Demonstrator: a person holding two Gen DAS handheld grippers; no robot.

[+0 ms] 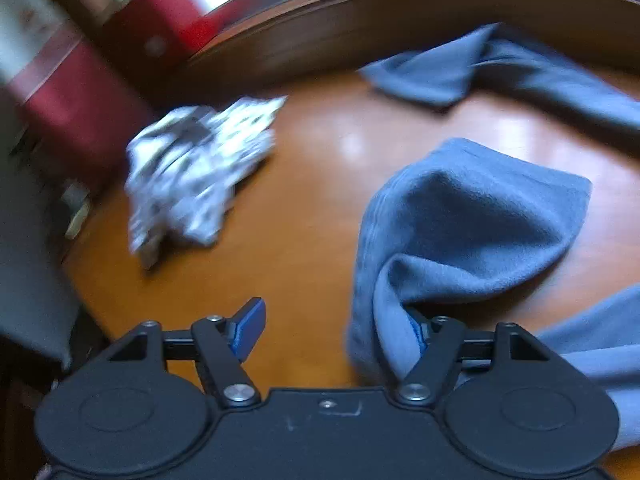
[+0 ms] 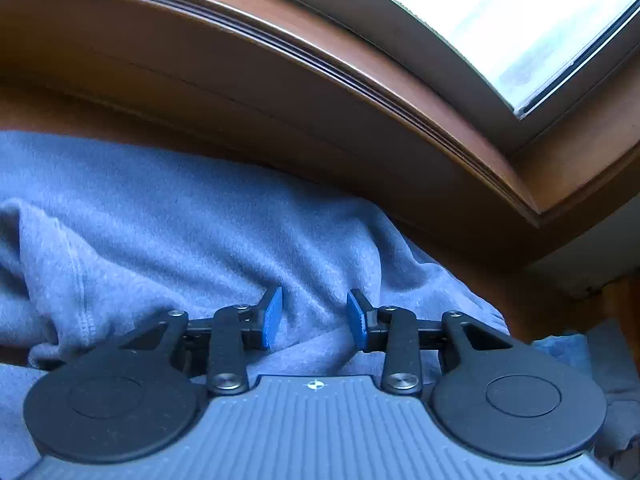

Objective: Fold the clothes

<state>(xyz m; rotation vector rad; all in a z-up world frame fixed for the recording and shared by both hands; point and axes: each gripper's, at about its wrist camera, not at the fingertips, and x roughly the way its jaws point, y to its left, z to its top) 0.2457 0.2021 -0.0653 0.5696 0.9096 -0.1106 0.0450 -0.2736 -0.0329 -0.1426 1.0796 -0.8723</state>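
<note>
A blue-grey fleece garment (image 1: 472,220) lies rumpled on the orange wooden table (image 1: 304,208), and another part of it (image 1: 520,72) stretches along the far edge. My left gripper (image 1: 334,330) hovers low over the near end with its jaws wide apart. One fold drapes over the right finger and hides its pad, while the left pad (image 1: 250,328) is bare. In the right wrist view the same fleece (image 2: 180,216) fills the lower half. My right gripper (image 2: 316,320) has a bunched ridge of it between its blue pads, and creases run in toward them.
A crumpled white garment with a dark print (image 1: 196,176) lies on the table to the left. Beyond the table's left edge stands a red cabinet (image 1: 80,92). A raised wooden ledge (image 2: 280,92) runs along the back, with a bright window (image 2: 520,20) above it.
</note>
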